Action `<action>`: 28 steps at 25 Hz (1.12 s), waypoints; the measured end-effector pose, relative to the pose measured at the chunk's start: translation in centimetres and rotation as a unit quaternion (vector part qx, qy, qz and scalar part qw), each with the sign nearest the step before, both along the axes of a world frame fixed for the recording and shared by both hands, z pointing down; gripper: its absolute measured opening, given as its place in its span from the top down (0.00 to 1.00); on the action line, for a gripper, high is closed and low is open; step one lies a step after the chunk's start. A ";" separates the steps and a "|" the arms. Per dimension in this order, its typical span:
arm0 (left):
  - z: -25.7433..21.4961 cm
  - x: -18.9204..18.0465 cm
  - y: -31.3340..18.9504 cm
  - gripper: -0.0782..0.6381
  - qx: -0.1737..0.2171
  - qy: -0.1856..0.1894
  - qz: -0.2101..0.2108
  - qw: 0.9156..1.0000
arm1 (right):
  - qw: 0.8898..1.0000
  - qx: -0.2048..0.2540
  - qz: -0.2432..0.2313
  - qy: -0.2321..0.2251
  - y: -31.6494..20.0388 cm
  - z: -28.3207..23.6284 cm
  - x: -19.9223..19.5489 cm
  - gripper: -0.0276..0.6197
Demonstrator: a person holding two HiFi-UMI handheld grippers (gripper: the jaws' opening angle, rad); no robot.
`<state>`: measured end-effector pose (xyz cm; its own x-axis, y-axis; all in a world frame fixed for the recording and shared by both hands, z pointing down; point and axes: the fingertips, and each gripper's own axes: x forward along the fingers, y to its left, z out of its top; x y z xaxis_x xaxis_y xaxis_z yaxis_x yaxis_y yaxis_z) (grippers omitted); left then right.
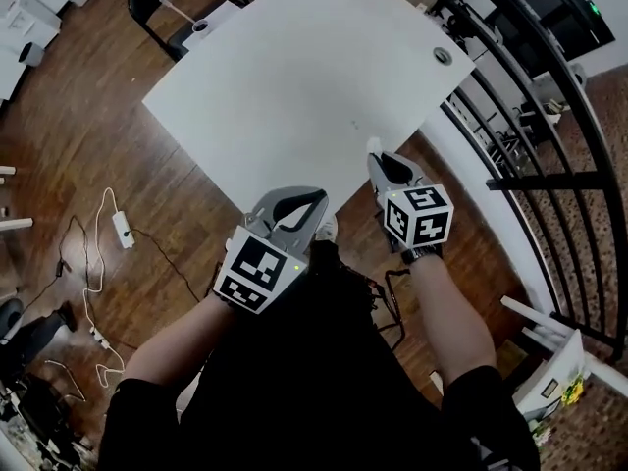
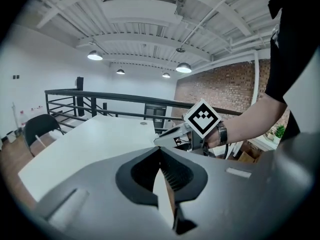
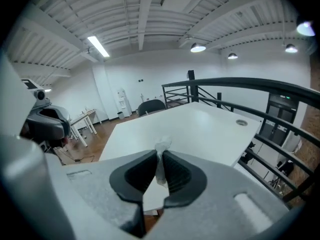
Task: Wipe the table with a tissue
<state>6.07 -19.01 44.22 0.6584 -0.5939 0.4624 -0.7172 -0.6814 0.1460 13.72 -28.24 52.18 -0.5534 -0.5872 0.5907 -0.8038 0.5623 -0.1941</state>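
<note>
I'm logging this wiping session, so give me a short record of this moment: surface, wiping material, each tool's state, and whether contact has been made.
surface: white rectangular table with a round grey grommet near one corner
wiping material: small crumpled white tissue
right tool: shut on the tissue, at the table's near edge
left tool: shut, nothing between its jaws, by the same edge
tissue touching table: cannot tell
surroundings: brown wooden floor, black metal railing
</note>
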 end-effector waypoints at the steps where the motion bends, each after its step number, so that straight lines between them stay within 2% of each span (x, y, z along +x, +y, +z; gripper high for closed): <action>1: 0.3 0.4 -0.4 0.87 -0.003 -0.002 -0.004 1.000 | 1.000 -0.007 -0.006 0.003 -0.7 0.7 0.2 0.92; 13: 2.8 2.4 -4.9 0.87 -0.032 -0.013 -0.063 0.997 | 0.993 -0.077 -0.085 0.035 -6.2 7.8 -0.2 0.92; 28: 4.0 1.0 -6.7 0.87 -0.050 -0.018 -0.113 0.992 | 0.978 -0.154 -0.113 0.085 -8.0 13.0 -0.9 0.92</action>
<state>7.08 -25.67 48.23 0.4960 -0.6739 0.5476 -0.8558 -0.4861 0.1768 12.83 -36.21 65.14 -0.5264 -0.2408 0.8154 -0.7011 0.6655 -0.2561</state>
